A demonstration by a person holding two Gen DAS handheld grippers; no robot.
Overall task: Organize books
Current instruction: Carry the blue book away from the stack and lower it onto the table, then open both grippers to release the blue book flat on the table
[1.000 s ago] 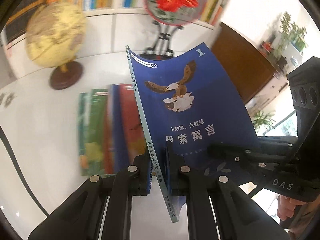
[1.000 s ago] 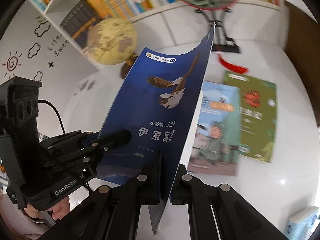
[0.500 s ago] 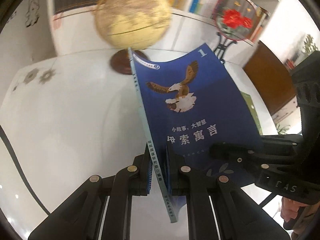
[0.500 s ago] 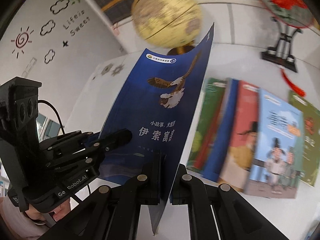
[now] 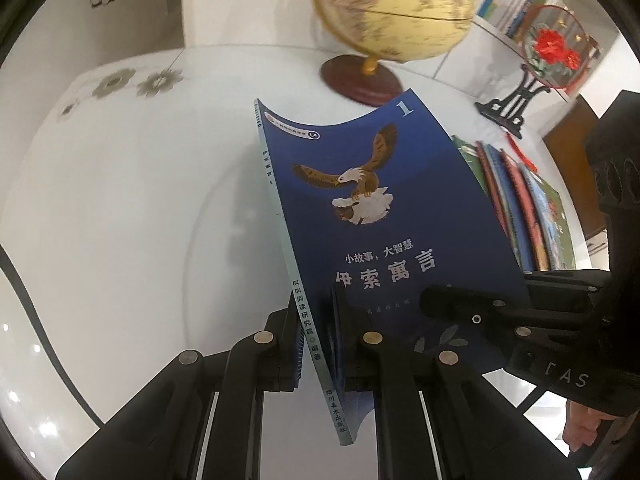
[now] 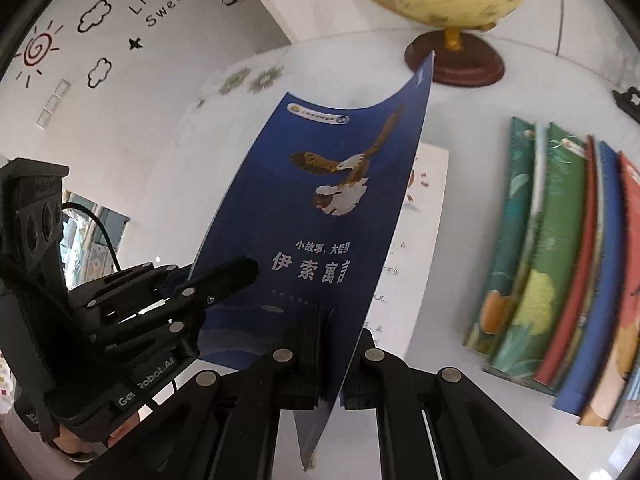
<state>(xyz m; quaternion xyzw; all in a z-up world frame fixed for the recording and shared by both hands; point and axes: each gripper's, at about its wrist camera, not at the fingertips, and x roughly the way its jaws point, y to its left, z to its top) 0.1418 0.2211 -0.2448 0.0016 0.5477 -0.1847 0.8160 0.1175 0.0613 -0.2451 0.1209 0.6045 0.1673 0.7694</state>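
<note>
- The blue book (image 5: 384, 216) with an eagle on its cover is held up in the air above the white table (image 5: 132, 208).
- The left gripper (image 5: 316, 344) is squeezed tight on the book's spine side.
- The right gripper (image 6: 340, 344) is squeezed tight on the book's open side.
- The cover bends a little at the top.
- A row of books (image 6: 560, 248) lies on the table to the right.
- A yellow globe (image 5: 396, 4) stands behind, near a round red flower fan (image 5: 554, 50) on a black stand.

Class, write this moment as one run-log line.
left gripper: shut on blue book | right gripper: shut on blue book | book above table
</note>
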